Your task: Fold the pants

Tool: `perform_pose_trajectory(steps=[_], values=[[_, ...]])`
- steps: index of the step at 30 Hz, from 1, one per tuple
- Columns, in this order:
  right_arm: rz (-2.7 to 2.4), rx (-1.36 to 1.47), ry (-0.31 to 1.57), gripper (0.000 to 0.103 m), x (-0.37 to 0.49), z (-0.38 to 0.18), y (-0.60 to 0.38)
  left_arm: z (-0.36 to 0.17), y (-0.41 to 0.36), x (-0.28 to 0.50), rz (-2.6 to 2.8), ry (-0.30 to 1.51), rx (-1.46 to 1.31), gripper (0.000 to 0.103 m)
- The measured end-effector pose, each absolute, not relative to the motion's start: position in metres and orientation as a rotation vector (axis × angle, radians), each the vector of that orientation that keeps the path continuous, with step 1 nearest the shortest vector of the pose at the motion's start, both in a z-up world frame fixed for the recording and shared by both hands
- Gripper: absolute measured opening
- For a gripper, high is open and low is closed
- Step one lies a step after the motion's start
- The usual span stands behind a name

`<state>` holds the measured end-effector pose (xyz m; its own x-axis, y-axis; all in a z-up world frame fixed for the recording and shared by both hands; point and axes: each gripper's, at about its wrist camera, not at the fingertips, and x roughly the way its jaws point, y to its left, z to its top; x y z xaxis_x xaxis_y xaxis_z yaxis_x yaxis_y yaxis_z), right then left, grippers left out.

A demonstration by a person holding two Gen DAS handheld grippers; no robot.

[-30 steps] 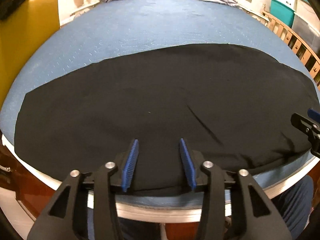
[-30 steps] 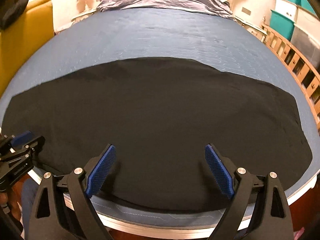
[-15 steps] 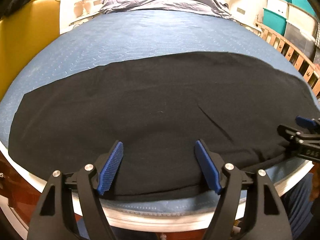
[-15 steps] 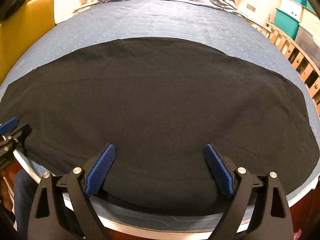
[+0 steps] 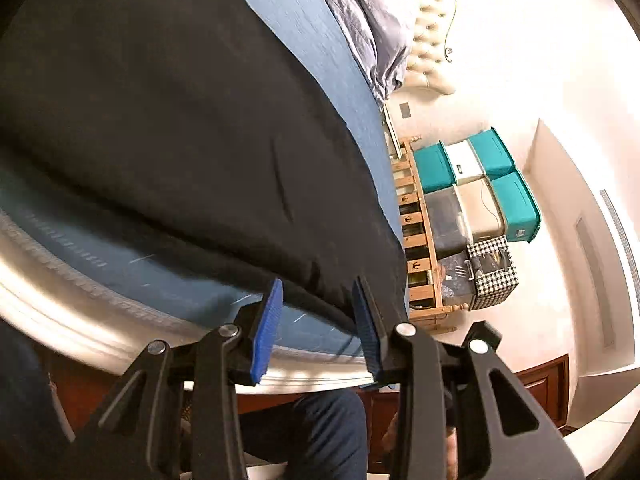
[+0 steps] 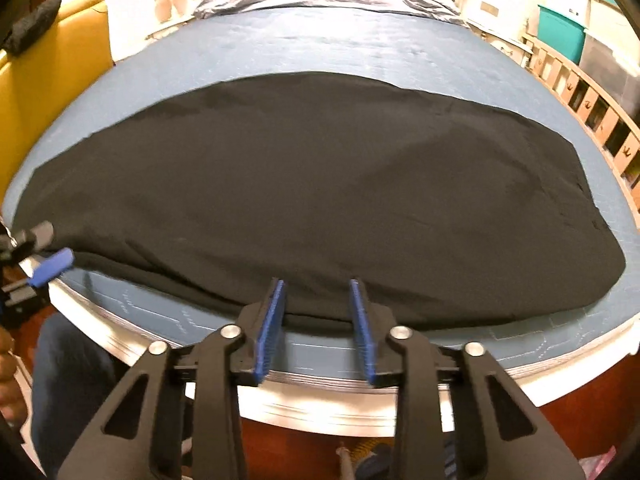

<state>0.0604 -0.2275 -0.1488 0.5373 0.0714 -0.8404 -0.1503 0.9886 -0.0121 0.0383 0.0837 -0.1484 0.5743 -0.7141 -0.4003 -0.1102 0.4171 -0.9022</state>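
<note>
Black fabric pants (image 6: pixel 320 184) lie flat along the near edge of the blue quilted mattress (image 6: pixel 320 40), both the left gripper (image 5: pixel 316 320) and right gripper (image 6: pixel 316 320) parted and empty at the hem, where a shallow pinch could slip off.

From where I stood, the black pants (image 5: pixel 168 128) ran off the left wrist view's top and left edges, so their far end went unseen. The near hem sat behind the left claw (image 5: pixel 316 324), and whether cloth lay between its pads (image 5: pixel 267 332) could not be told. The bed (image 5: pixel 120 304) edge below the pants was smeared with blur. In the right wrist view, the left claw (image 6: pixel 42 252) beside the pants (image 6: pixel 312 184) was cut by the frame and blurred, its grip unreadable. Boxes (image 5: pixel 472 196) beyond the bed were too small to read.
</note>
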Motion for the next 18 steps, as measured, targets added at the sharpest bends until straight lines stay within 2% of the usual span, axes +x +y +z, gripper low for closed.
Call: perform_pose_trajectory(steps=[11, 13, 14, 15, 16, 18], values=[[0.131, -0.156, 0.982, 0.029, 0.062, -0.155, -0.227, -0.155, 0.051, 0.069, -0.378, 1.001, -1.105, 0.036], [0.140, -0.142, 0.983, 0.036, 0.060, -0.155, -0.227, -0.147, 0.042, 0.076, -0.345, 1.003, -1.036, 0.035], [0.145, -0.137, 0.983, 0.039, 0.060, -0.154, -0.226, -0.144, 0.037, 0.079, -0.326, 1.012, -0.995, 0.021], [0.152, -0.137, 0.983, 0.049, 0.057, -0.152, -0.223, -0.143, 0.032, 0.081, -0.319, 1.021, -0.975, 0.000], [0.164, -0.139, 0.981, 0.062, 0.055, -0.151, -0.221, -0.142, 0.028, 0.083, -0.325, 1.021, -0.970, 0.000], [0.163, -0.172, 0.950, 0.070, 0.049, -0.143, -0.216, -0.132, 0.020, 0.080, -0.324, 0.997, -0.920, 0.000]])
